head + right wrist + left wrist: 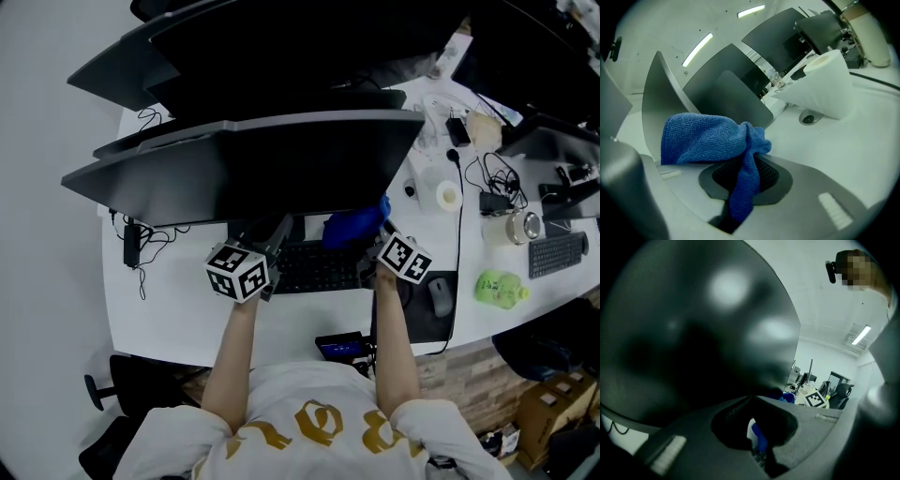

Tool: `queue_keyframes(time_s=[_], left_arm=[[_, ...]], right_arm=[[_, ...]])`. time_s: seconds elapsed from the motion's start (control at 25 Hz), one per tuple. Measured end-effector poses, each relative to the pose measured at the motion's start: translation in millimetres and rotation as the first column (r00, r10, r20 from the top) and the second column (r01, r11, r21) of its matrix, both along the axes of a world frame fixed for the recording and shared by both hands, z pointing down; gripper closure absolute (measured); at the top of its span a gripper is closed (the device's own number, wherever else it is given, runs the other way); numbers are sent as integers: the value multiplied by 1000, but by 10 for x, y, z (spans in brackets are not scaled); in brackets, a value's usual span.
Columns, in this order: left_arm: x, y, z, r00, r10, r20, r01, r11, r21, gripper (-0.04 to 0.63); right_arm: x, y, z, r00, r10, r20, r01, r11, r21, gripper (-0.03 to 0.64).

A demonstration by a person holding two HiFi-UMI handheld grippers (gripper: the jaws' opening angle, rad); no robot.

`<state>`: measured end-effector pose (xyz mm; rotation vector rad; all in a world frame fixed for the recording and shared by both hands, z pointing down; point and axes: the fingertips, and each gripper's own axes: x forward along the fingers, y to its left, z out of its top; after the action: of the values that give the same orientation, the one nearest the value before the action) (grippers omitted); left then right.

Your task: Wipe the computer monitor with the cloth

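The wide dark monitor (272, 159) stands across the white desk (169, 309), and its screen (693, 324) fills most of the left gripper view. My right gripper (370, 239) is shut on a blue cloth (354, 225) just under the monitor's lower right edge. In the right gripper view the cloth (708, 136) bunches above the jaws, with a strip pinched between them at my right gripper (740, 197). My left gripper (274, 236) points up close to the screen's lower edge. Its jaws look shut with nothing in them at the left gripper (757, 439).
A black keyboard (319, 267) lies under the monitor between the grippers. A mouse (440, 296), green bottle (500, 289), paper roll (449, 195), cables and a second keyboard (558, 255) crowd the right. A phone (339, 347) sits at the desk's near edge. More monitors stand behind.
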<state>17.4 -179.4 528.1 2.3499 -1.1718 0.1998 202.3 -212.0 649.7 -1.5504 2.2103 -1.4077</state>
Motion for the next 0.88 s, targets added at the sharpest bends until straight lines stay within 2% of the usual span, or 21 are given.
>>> queue_keyframes(time_s=[0.28, 0.48, 0.88], left_arm=[[-3, -15, 22, 1000, -5, 5, 5, 1000, -4, 594], [-27, -23, 42, 1000, -9, 9, 9, 1000, -9, 594], [38, -21, 74, 1000, -1, 19, 1, 1000, -16, 594]], right_arm=[[-178, 50, 87, 998, -54, -14, 54, 998, -20, 529], [-294, 53, 68, 998, -68, 16, 68, 998, -17, 529], [-377, 63, 78, 995, -96, 16, 97, 995, -2, 529]])
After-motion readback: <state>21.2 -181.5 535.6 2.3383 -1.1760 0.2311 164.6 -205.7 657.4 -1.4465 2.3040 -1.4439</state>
